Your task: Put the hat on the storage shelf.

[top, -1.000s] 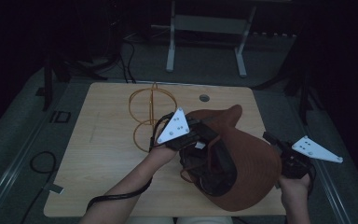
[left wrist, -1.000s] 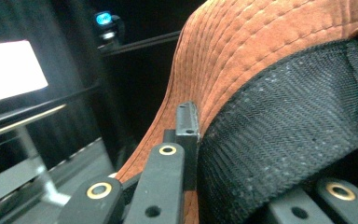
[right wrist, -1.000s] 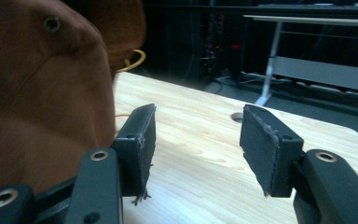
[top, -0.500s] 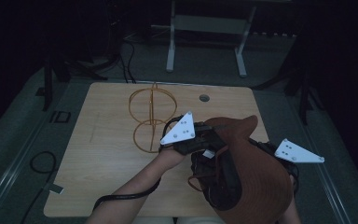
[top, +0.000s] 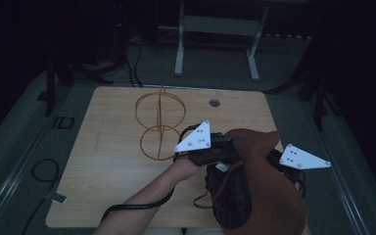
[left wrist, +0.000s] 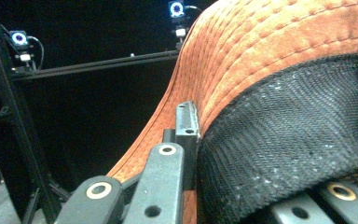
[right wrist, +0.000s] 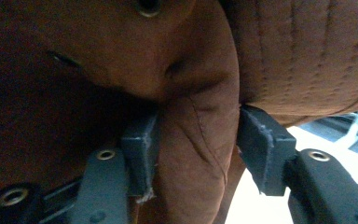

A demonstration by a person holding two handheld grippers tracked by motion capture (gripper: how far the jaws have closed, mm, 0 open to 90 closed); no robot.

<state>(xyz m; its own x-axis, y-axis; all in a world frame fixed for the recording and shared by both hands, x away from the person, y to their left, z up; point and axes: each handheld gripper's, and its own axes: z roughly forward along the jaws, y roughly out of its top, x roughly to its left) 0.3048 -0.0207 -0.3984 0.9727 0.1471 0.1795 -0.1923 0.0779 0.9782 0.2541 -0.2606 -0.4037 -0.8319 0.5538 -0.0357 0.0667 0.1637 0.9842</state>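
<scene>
A rust-brown suede hat (top: 269,196) with a black mesh lining (left wrist: 284,140) is held up over the table's near right part. My left gripper (top: 232,149) is shut on its brim; in the left gripper view the jaws (left wrist: 186,126) pinch the brim's edge, brown outside and mesh inside. My right gripper (top: 280,165) sits against the hat's right side under its grey plate. In the right gripper view a creased fold of the hat (right wrist: 198,135) fills the gap between the pads (right wrist: 261,149), and the jaws have just been closing on it.
An orange wire stand (top: 159,122) made of rings rises from the middle of the wooden table (top: 103,166), just left of my left hand. A round grommet (top: 214,103) is near the far edge. A white metal frame (top: 215,29) stands beyond; a cable (top: 41,169) lies on the floor at left.
The hat has been lifted off the table and drawn toward the near edge. The right gripper has come in leftward against it. The left gripper shifted slightly right.
</scene>
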